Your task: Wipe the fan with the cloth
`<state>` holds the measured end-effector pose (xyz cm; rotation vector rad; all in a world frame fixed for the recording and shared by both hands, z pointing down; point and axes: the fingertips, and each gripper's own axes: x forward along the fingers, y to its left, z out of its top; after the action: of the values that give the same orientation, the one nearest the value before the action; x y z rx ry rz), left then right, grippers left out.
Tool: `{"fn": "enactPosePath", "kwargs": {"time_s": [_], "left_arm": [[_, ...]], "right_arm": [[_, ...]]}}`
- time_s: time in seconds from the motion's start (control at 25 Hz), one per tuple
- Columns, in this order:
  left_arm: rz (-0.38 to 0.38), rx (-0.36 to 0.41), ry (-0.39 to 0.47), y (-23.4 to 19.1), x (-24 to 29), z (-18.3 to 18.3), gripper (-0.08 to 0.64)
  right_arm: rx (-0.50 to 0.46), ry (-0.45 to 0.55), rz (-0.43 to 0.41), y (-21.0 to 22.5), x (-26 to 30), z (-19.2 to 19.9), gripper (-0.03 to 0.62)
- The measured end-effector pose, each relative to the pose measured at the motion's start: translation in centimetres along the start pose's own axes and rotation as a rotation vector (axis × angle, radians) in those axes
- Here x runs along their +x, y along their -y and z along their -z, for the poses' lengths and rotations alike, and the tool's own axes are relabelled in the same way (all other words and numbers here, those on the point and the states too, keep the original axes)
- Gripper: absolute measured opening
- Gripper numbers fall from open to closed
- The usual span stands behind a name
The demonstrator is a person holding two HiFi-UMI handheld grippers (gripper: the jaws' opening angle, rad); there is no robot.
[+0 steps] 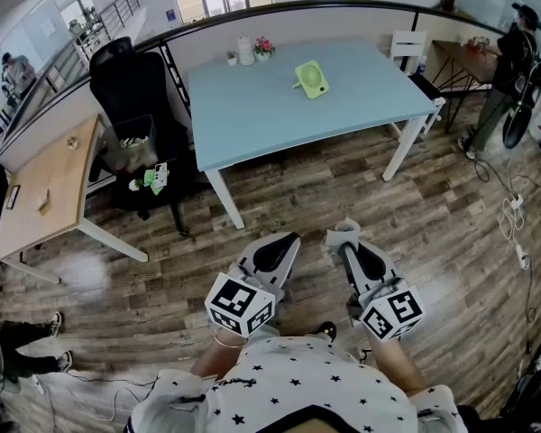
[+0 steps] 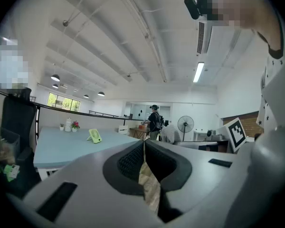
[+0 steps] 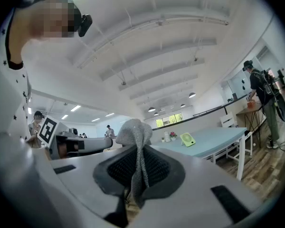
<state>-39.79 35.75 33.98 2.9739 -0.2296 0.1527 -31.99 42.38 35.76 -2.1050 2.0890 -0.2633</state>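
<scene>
In the head view a wooden desk [image 1: 45, 188] sits at about 9 o'clock, with a black office chair [image 1: 131, 84] beyond it at 10 o'clock. A pale blue table [image 1: 252, 120] fills 12 o'clock, well apart from both grippers across the plank floor [image 1: 451, 224]. At the tabletop's far edge, towards 11 o'clock, stand a white bottle [image 1: 245, 50] and a small pot of flowers [image 1: 264, 47]. The fan [image 1: 311, 79], small and light green, stands on the tabletop slightly towards 1 o'clock, clear of everything else. A white chair [image 1: 408, 48] is at the table's right end, and a person in dark clothes [image 1: 509, 57] stands at 2 o'clock by another desk.

Low in the frame, the left gripper [image 1: 282, 244] points to 1 o'clock. In the left gripper view its jaws are pressed together with nothing between them, only floor showing through the slit, and the fan [image 2: 94, 136] lies at 9 o'clock from the jaw tips. Just beside it, the right gripper [image 1: 343, 239] points to 11 o'clock and is clamped on the cloth [image 1: 346, 233], a grey wad bunched above the jaw tips. In the right gripper view the cloth [image 3: 133, 134] hangs down between the pads, and the fan [image 3: 187, 139] shows at 3 o'clock on the table
</scene>
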Motion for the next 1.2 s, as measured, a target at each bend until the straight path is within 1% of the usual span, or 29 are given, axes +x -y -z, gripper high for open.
{"fn": "enactPosePath", "kwargs": {"time_s": [0.28, 0.48, 0.68, 0.84, 1.2], "left_arm": [[-0.009, 0.004, 0.0, 0.8, 0.3, 0.2, 0.034], [-0.021, 0.001, 0.001, 1.7, 1.1, 0.4, 0.034], [-0.042, -0.009, 0.0, 2.7, 2.3, 0.9, 0.032], [-0.049, -0.02, 0.003, 3.6, 4.1, 1.2, 0.034], [-0.059, -0.004, -0.004, 6.0, 7.4, 1.9, 0.034]], "right_arm": [[0.011, 0.008, -0.003, 0.6, -0.9, 0.0, 0.032], [0.064, 0.022, -0.013, 1.7, -1.6, 0.0, 0.032], [0.056, 0.02, -0.026, 3.3, -2.4, -0.4, 0.032], [0.046, 0.005, -0.031, 5.0, -3.2, -0.4, 0.032], [0.053, -0.001, -0.012, 9.3, -5.5, -0.2, 0.032]]}}
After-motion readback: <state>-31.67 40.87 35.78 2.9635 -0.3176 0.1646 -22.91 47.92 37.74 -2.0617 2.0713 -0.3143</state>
